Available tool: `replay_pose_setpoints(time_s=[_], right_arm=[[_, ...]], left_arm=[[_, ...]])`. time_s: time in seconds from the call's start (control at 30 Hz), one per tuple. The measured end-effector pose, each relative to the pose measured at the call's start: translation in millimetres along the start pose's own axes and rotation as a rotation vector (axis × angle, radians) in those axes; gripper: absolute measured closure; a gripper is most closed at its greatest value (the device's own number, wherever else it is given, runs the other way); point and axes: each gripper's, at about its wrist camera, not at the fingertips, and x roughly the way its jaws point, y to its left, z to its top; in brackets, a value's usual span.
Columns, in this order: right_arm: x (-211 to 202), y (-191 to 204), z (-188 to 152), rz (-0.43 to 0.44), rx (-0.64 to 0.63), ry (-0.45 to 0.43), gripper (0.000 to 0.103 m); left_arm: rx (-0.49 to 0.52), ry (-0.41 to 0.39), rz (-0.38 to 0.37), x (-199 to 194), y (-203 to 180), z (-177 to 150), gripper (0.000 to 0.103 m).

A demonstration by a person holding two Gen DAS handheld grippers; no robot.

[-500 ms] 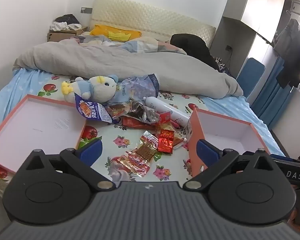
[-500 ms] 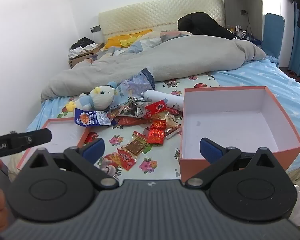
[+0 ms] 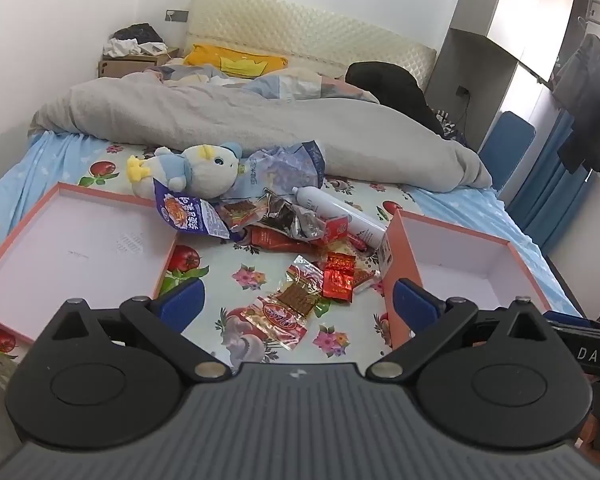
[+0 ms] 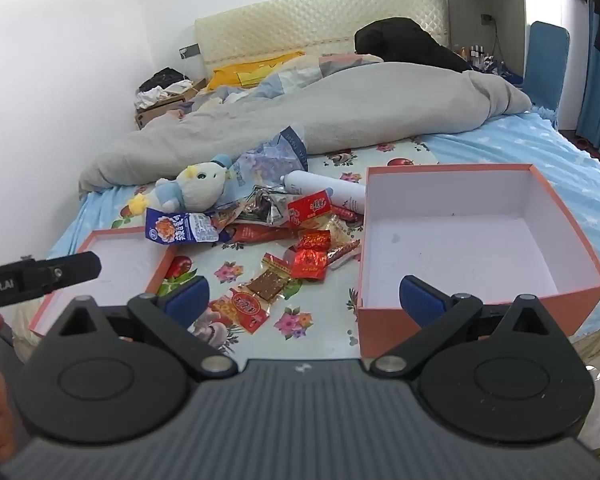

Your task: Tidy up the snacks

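Note:
A heap of snack packs lies on the flowered sheet between two containers. It includes a clear pack of brown strips (image 3: 288, 308) (image 4: 256, 296), red foil packets (image 3: 338, 278) (image 4: 310, 258) and a blue-purple bag (image 3: 188, 216) (image 4: 180, 230). An orange box with a white inside (image 3: 460, 256) (image 4: 480, 240) stands to the right. Its shallow lid (image 3: 72, 248) (image 4: 116, 264) lies to the left. My left gripper (image 3: 298, 306) hovers open, short of the heap, nothing between its blue fingers. My right gripper (image 4: 304, 302) is open too, near the box's front corner.
A plush toy (image 3: 196, 168), a pale blue bag (image 3: 284, 164) and a white bottle (image 3: 340, 216) lie at the heap's far side. A grey duvet (image 3: 260, 120) is bunched across the bed beyond. The bed's near edge runs under both grippers.

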Motion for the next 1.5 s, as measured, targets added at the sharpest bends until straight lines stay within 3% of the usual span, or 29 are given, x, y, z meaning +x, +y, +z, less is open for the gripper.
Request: replay_pose_setpoints(time_s=[1.5], right_arm=[[6, -2, -8, 0.032, -0.012, -0.006, 0.0]], left_arm=[[0.039, 0.033, 0.013, 28, -1, -20, 0.001]])
